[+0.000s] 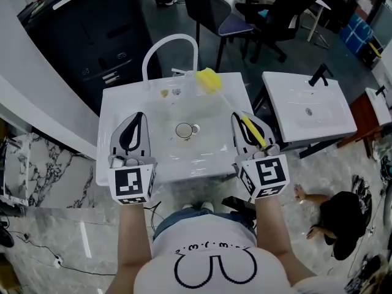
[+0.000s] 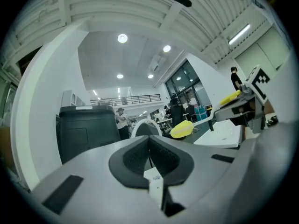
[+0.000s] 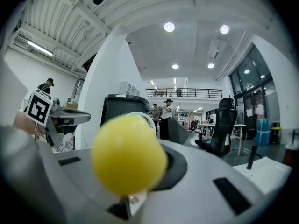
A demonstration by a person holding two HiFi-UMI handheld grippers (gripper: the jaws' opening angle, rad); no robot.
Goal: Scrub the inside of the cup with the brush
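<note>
– One brush (image 1: 228,103), is that the count?

– One only. Its yellow handle lies along the right gripper (image 1: 239,117), whose fingers are clamped on it. A thin white stem runs up and away to a yellow sponge head (image 1: 208,80), which hangs over the back edge of the white sink (image 1: 122,109), just beside the foot of the arched faucet (image 1: 168,41). The right gripper view is half filled by that one yellow ball.

– And the cup?

– No cup can be told for certain. One round ring (image 1: 185,130) sits at the middle of the basin; whether it is a cup seen from above or the drain cannot be told.

– How many grippers?

– Two, one in each hand, held side by side over the near half of the sink. The left gripper (image 1: 139,116) has its fingers pressed together with nothing between them.

– Beyond that?

– Two small objects (image 1: 169,92) on the ledge by the faucet, a second sink (image 1: 288,90) to the right, and one person (image 1: 343,216) crouched on the floor.
</note>
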